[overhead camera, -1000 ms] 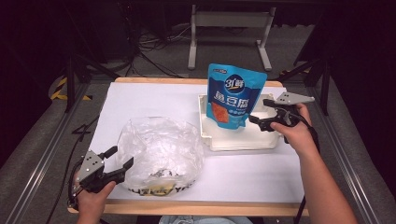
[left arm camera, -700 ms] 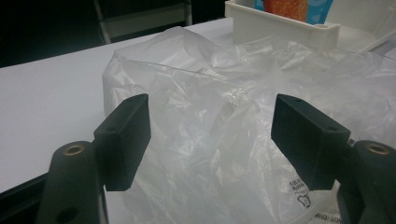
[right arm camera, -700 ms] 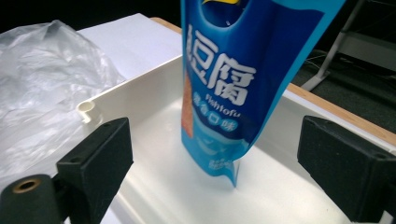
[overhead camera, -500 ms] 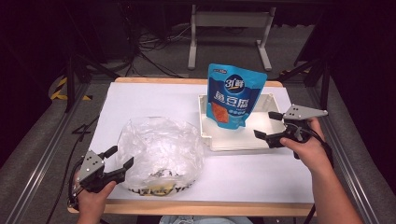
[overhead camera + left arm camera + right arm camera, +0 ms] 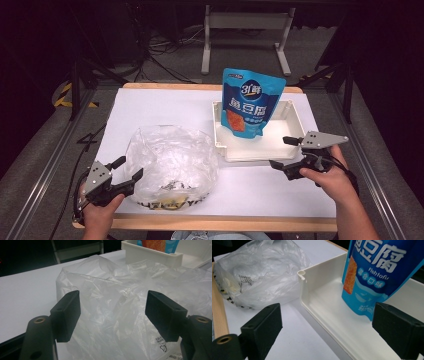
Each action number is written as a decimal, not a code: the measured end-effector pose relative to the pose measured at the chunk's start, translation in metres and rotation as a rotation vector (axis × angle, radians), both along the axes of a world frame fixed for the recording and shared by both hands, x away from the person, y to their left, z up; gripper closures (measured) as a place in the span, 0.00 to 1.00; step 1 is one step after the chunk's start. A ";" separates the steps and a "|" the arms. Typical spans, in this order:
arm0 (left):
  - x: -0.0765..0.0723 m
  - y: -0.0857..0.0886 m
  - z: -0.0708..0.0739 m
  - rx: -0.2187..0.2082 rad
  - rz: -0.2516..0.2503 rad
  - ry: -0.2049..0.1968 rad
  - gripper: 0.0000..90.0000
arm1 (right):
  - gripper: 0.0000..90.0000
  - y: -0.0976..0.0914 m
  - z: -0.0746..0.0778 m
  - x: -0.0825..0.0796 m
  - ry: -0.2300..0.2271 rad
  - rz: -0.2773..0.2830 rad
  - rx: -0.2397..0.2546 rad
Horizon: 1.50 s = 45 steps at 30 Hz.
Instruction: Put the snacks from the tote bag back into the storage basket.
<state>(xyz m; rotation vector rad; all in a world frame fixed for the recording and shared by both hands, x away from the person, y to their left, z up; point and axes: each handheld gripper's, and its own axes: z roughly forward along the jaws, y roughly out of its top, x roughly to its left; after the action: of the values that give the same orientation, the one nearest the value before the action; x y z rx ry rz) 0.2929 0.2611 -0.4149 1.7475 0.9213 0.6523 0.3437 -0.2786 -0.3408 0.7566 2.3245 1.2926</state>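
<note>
A blue fish tofu pouch (image 5: 252, 102) stands upright in a white tray (image 5: 295, 117) right of the table's middle. My right gripper (image 5: 279, 152) hovers open at the tray's front right corner, clear of the pouch. In the right gripper view the pouch (image 5: 374, 272) and the tray (image 5: 303, 292) lie ahead of the empty right gripper (image 5: 327, 320). A crumpled clear plastic bag (image 5: 170, 165) lies front left. My left gripper (image 5: 131, 167) is open at the bag's left edge. In the left gripper view the bag (image 5: 112, 290) bulges just beyond the left gripper (image 5: 112, 307).
White paper (image 5: 160, 107) covers the table and a wooden edge (image 5: 225, 222) runs along the front. Printed lettering shows along the bag's lower front. Metal rails flank the table on both sides, and a stand and cables sit on the floor behind.
My right gripper has drawn back from beside the pouch toward the table's front, ending outside the tray's front right corner. The left gripper, bag and pouch have not moved.
</note>
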 end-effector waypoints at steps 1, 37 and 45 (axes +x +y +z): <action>0.000 0.000 0.000 0.000 -0.001 0.001 0.33 | 0.11 0.000 -0.002 -0.001 0.001 0.000 -0.003; 0.003 -0.002 0.001 -0.007 -0.061 0.054 0.32 | 0.09 0.015 -0.078 -0.007 0.058 0.000 -0.052; 0.003 -0.001 0.001 -0.007 -0.083 0.048 0.31 | 0.09 0.016 -0.092 -0.002 0.070 -0.017 -0.082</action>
<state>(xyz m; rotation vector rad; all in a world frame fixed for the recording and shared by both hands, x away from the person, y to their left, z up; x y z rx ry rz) 0.2958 0.2603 -0.4134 1.7918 0.8785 0.5544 0.3413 -0.2622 -0.4328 0.8058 2.4045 1.1739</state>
